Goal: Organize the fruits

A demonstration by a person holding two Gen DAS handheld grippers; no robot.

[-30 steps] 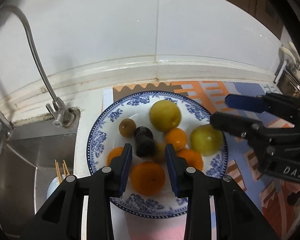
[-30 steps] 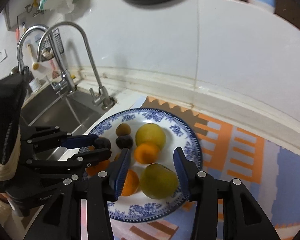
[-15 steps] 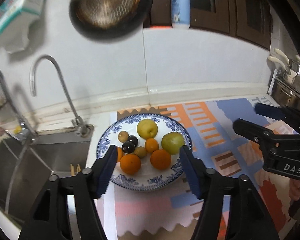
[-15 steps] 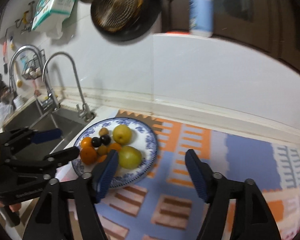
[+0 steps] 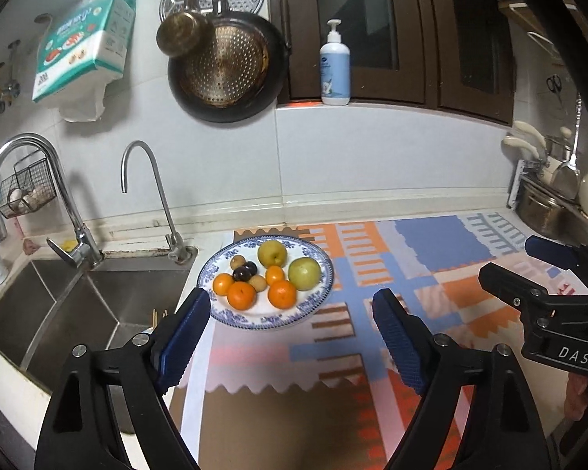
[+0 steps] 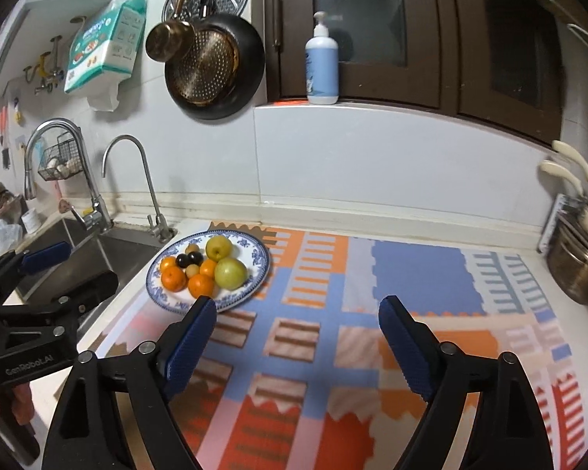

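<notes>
The tabletop (image 5: 223,243) is seen as a pale, smooth slab along a white tiled wall, and most of it is covered by a patterned mat (image 6: 411,274) of orange, blue, pink and brown blocks with zigzag edges. To the left, a brushed steel sink (image 5: 58,305) is sunk into the tabletop, with two curved chrome taps at its back edge. A round black pan (image 5: 227,66) with a perforated metal insert is hung on the wall above, and a white pump bottle (image 5: 335,70) is stood on the ledge beside it.

Both tools are held above the mat, well apart from the fruit. The left tool (image 5: 290,329) is spread wide with nothing between its ribbed blue pads; the right tool (image 6: 296,338) is likewise spread wide and holds nothing.

The fruits are gathered on a round blue-and-white patterned plate (image 5: 317,301), which is set at the mat's left end, just beside the sink. On it, a smooth green apple (image 5: 303,273) lies at the right, touching a yellow pear (image 5: 271,253) behind it. Four dimpled oranges (image 5: 241,295) are arranged across the front and middle. A glossy dark plum (image 5: 242,273) and two small tan round fruits (image 5: 238,261) are tucked in among them.
</notes>
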